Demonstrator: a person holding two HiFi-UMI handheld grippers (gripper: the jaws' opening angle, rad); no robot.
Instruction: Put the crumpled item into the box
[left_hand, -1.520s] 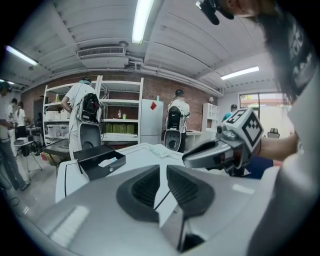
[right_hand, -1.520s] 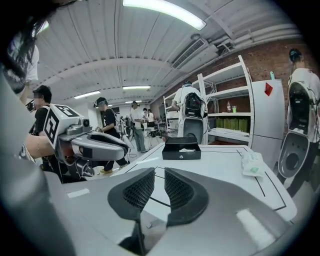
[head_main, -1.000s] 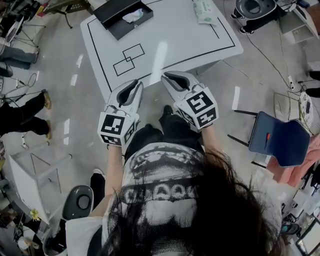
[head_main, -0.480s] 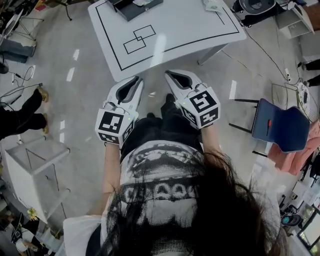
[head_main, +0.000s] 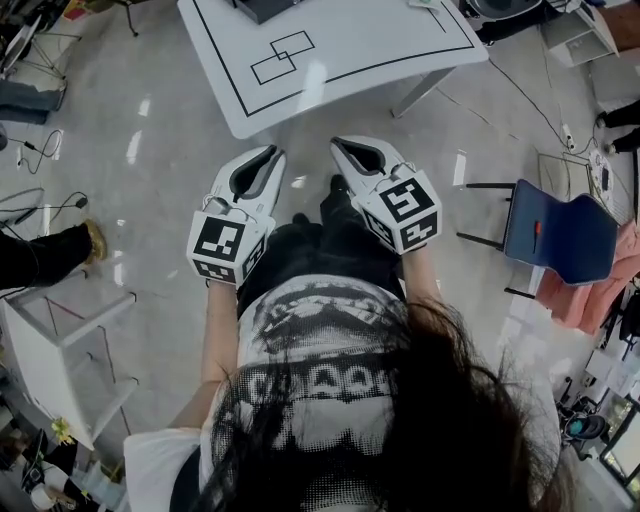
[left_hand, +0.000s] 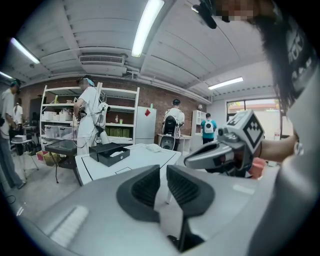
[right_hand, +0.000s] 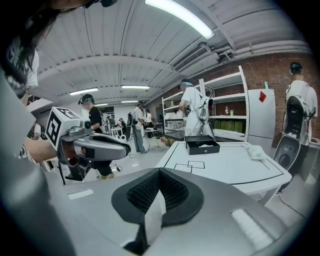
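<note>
both grippers hang low at the person's waist, noses toward the white table (head_main: 330, 75) and well short of it

left gripper (left_hand: 163, 171): smooth grey moulded shell, ribbed dark pads with only a narrow slit between them, nothing in the gap

right gripper (right_hand: 160, 172): same shell, its nubbly dark pads meet at the tips, nothing held

each carries its marker cube on the back, forearms tucked in beside a printed shirt

on the glossy tabletop, thin black lines draw a border and two overlapping rectangles (head_main: 283, 57)

the box (right_hand: 202, 145) is black, shallow, square-edged, open on top, standing at the table's far end; the crumpled item (left_hand: 116, 154) is a pale scrap lying inside it, too small to make out its creases

in the head view the box is cut off by the top edge

a soft white packet (right_hand: 255, 151) lies apart from it, near the far corner
</note>
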